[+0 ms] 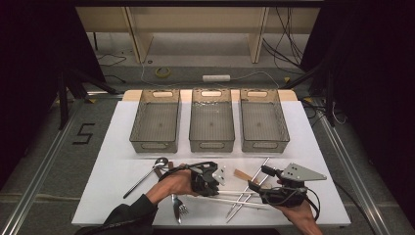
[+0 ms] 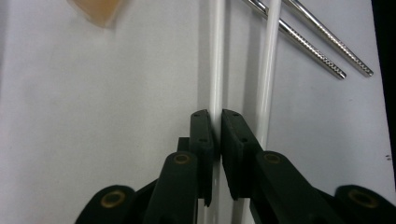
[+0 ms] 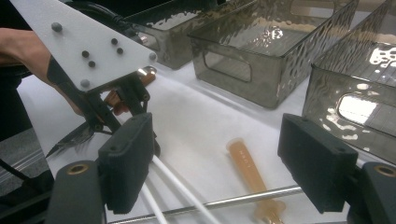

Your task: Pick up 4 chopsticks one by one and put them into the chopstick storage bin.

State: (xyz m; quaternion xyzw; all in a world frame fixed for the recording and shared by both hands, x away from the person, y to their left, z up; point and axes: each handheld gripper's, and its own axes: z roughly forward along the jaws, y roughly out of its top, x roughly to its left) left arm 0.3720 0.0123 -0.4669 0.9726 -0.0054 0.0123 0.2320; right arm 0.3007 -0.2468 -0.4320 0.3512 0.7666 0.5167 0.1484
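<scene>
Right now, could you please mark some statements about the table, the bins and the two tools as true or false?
1. The left tool is shut on a white chopstick. True.
2. The right tool is clamped on the spoon. False: its jaws stand wide open, nothing pressed between them.
3. Three clear bins stand in a row at the far side of the white table. True.
4. The bins hold cutlery. False: they look empty.
5. Two metal chopsticks lie beside the white ones. True.
6. The fork lies inside the middle bin. False: it lies on the table near the person's left arm.
</scene>
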